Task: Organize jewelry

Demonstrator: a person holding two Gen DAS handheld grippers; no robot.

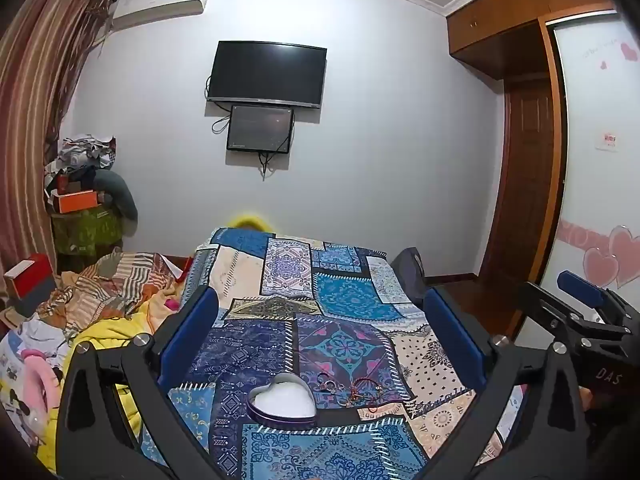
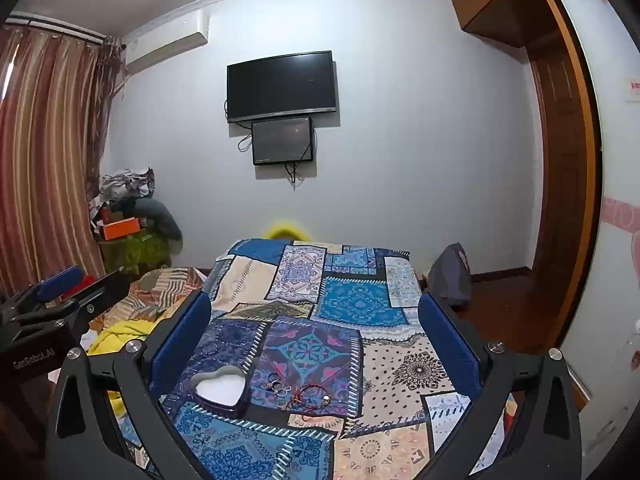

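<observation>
A pink heart sticker (image 1: 600, 264) is seen only in the left view. Both the left gripper (image 1: 320, 312) and right gripper (image 2: 316, 316) are spread wide, nothing held. The purple heart-shaped tin box (image 2: 220, 394) and small tangled jewelry pieces (image 2: 300, 394) are seen between the fingers, untouched.

text "DAS" — right tool (image 1: 580, 312) | text "GenRobot.AI" — left tool (image 2: 76, 292)

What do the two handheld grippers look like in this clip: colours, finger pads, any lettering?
Both are matte black frames with silver round screws and two long fingers faced with blue textured pads. The left gripper and the right gripper look alike. White lettering shows on their bodies: "GenRobot.AI" on the left one, "DAS" on the right.
</observation>
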